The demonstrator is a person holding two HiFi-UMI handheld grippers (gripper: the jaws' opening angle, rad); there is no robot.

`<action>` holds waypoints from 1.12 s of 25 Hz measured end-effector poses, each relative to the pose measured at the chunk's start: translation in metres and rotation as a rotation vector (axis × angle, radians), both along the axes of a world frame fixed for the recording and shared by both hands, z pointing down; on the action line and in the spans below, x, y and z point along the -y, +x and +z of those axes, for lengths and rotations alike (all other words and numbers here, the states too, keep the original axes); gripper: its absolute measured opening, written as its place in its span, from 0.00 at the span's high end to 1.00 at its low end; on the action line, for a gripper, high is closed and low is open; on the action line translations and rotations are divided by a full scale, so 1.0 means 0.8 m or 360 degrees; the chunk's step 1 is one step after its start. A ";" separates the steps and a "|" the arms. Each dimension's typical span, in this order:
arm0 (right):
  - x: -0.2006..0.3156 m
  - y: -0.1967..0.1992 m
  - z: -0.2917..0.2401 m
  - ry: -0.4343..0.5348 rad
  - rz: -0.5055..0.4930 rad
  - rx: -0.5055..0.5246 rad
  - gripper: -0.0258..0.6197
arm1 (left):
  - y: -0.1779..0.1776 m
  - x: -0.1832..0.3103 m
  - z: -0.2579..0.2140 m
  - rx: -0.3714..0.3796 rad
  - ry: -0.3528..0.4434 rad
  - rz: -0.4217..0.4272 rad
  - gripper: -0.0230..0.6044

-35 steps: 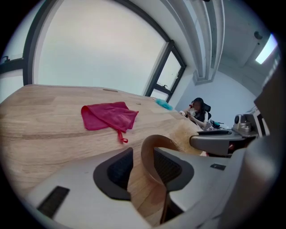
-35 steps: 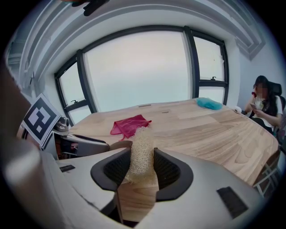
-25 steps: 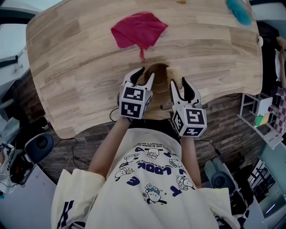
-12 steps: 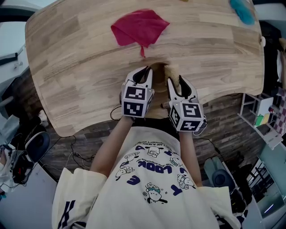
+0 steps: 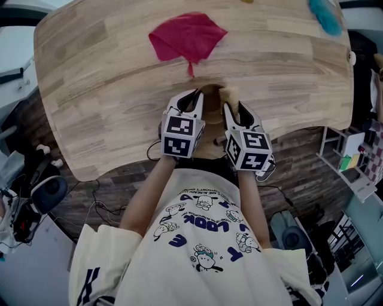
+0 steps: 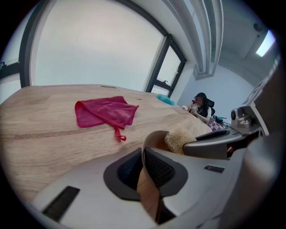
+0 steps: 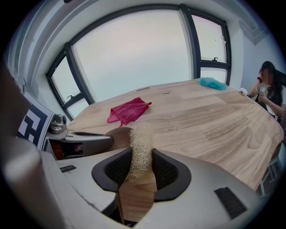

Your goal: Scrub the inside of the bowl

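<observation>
Bowl (image 5: 210, 95) sits at the near edge of the table (image 5: 102, 89), right in front of you, between your two grippers. Far behind it and a little to the left lies a red cloth (image 5: 187, 37), well apart and out of your way.

Your left gripper (image 5: 191, 98) has just closed its jaws on the bowl's left wall, with one pad inside, one outside and the thin wooden rim pinched between them. That grip is your anchor, so hold it firm. A bowl this near the table edge could slide toward you or tip when the scrubbing pushes on it.

To the right, your right gripper (image 5: 236, 109) pinches a pale loofah scrubber (image 7: 140, 150), and its jaws have just closed a little further on it. The scrubber's free end stands out beyond the pads at the bowl's right rim; whether it touches the inside cannot be told.

Scrubbing looks about to begin. Bring that free end over the rim onto the inner wall and press lightly. Work in circles away from the left pad so the grippers do not knock.

Far right, a teal object (image 5: 326, 15) plays no part.
</observation>
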State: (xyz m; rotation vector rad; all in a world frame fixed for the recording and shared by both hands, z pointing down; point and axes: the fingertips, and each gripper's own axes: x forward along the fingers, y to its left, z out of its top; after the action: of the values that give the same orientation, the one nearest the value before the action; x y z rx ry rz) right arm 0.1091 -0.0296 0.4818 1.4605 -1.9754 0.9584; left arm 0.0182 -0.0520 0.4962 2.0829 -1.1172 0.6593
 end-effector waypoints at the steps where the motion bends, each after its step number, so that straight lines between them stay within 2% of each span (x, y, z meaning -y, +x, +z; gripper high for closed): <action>1: 0.000 0.000 0.001 -0.0011 0.0001 0.0004 0.75 | 0.000 0.000 0.000 0.0003 0.0000 0.0001 0.89; 8: 0.000 0.004 0.003 -0.0050 0.0148 -0.0003 0.76 | -0.001 0.000 0.000 -0.0019 0.0004 -0.0110 0.89; 13: -0.005 0.005 0.003 -0.0080 0.0232 -0.0051 0.77 | -0.004 0.000 0.000 -0.0058 -0.0026 -0.0291 0.88; 17: -0.014 0.005 0.005 -0.0150 0.0336 0.0039 0.77 | -0.006 0.000 0.001 -0.0046 -0.0021 -0.0376 0.87; 22: -0.026 0.000 0.006 -0.0210 0.0459 0.0096 0.77 | -0.010 -0.002 0.002 -0.0091 -0.0055 -0.0509 0.86; 28: -0.038 -0.005 0.006 -0.0265 0.0567 0.0196 0.77 | -0.012 -0.002 0.002 -0.0083 -0.0053 -0.0568 0.86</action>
State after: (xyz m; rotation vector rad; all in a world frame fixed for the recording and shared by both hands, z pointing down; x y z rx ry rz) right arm 0.1047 0.0004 0.4868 1.7250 -1.6972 1.3588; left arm 0.0088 -0.0502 0.4980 1.7978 -1.3925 0.4435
